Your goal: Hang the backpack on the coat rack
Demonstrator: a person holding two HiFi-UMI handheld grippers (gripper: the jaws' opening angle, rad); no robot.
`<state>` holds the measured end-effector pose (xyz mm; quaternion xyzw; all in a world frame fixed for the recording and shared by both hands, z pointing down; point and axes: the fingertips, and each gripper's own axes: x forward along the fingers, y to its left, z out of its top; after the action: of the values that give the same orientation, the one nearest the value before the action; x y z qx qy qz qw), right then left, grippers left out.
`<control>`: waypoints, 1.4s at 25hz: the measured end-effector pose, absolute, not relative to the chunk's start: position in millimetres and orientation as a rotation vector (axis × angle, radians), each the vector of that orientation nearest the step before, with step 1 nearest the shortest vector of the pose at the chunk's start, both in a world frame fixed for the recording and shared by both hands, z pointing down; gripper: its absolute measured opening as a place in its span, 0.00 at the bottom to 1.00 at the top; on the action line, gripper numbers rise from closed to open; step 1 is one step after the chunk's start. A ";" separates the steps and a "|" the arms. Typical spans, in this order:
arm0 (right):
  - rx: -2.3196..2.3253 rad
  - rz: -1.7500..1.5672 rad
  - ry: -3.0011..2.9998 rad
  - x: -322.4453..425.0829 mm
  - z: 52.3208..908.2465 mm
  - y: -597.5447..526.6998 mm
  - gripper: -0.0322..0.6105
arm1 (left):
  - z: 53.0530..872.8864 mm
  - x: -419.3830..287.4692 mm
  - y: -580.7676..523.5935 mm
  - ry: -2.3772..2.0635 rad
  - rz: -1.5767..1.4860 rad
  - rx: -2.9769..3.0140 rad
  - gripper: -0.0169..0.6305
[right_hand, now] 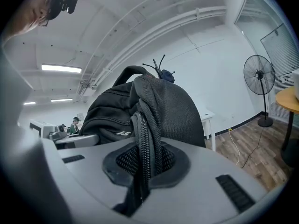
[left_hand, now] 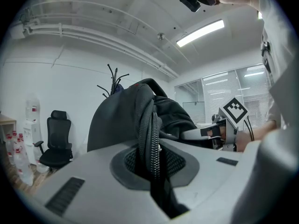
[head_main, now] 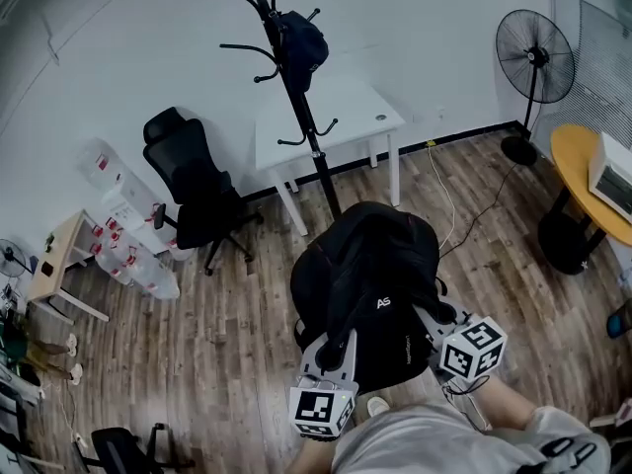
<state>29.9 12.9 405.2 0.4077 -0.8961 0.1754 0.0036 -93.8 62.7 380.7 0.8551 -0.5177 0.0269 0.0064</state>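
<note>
I carry a black backpack (head_main: 370,284) off the floor between both grippers. My left gripper (head_main: 338,349) is shut on its left shoulder strap (left_hand: 152,139), which runs up between the jaws. My right gripper (head_main: 434,326) is shut on the other strap (right_hand: 147,141). The backpack fills the middle of both gripper views (left_hand: 135,120) (right_hand: 149,111). The black coat rack (head_main: 296,87) stands ahead by the wall, with a dark cap (head_main: 301,42) on one hook. Its top hooks (left_hand: 113,78) (right_hand: 159,69) show above the backpack in the gripper views.
A white table (head_main: 331,121) stands right behind the rack. A black office chair (head_main: 193,186) and water bottles (head_main: 128,235) are to the left. A standing fan (head_main: 533,72) and a yellow round table (head_main: 583,181) are at the right. A cable (head_main: 449,205) lies on the wooden floor.
</note>
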 end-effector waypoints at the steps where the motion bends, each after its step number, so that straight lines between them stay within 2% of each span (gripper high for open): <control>1: 1.280 0.548 -2.806 25.4 405.9 9.4 0.10 | 381.7 -97.8 59.7 -1.617 0.081 2.679 0.08; 18: 1.296 0.563 -2.773 5.9 424.4 -64.6 0.10 | 400.4 -117.9 -15.6 -1.609 0.112 2.650 0.08; 35: 1.157 0.537 -2.750 2.1 453.9 -215.5 0.10 | 438.4 -118.5 -159.6 -1.694 0.164 2.492 0.08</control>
<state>2.1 -215.5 453.9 0.3810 -0.9058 0.1768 0.0553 -118.5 -159.6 438.4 0.8242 -0.5602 0.0542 0.0620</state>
